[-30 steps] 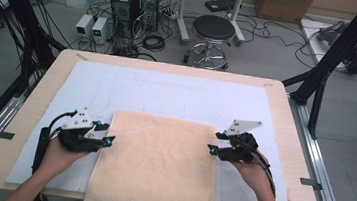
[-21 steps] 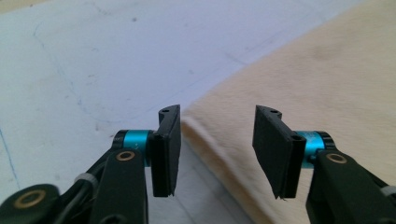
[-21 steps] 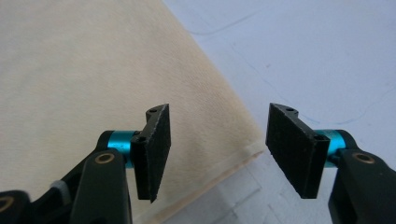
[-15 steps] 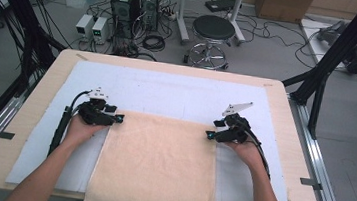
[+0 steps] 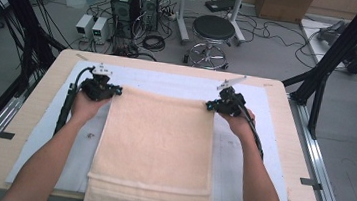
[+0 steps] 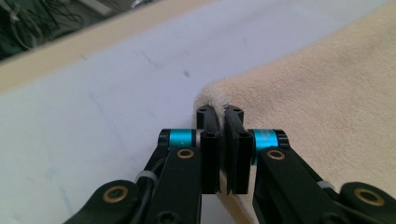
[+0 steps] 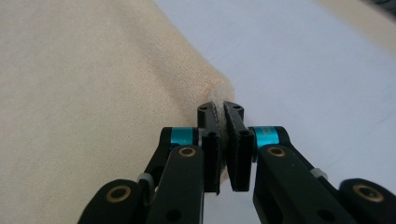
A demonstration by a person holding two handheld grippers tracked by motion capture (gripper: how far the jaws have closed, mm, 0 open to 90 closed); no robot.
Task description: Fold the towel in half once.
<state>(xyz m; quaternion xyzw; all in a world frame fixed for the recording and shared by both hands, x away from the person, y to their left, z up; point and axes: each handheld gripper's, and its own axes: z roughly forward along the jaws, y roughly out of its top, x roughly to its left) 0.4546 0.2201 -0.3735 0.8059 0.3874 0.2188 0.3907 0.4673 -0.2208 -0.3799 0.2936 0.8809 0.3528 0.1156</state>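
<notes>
cream towel (image 5: 157,148) spread long-ways down the middle of the desk, far edge well short of the desk's far edge, near end draped over the near edge. lies on a pale sheet (image 5: 241,152) covering most of the desk top (image 5: 285,122).

left gripper (image 5: 112,90) clenched on the towel's far left corner, jaws pressed together with a pinch of cloth between them, plain in the left gripper view (image 6: 223,140). right gripper (image 5: 211,105) likewise clamped on the far right corner, a thin fold of cloth caught between its jaws (image 7: 223,140). far edge drawn fairly straight between the two.

probably mid-spread or about to fold. risks from here: only a small bite of cloth in each grip, so a sharp tug could slip a corner free; uneven pull by one hand would skew the far edge; dragging further toward the far edge could haul the hanging end up and wrinkle the sheet beneath.
</notes>
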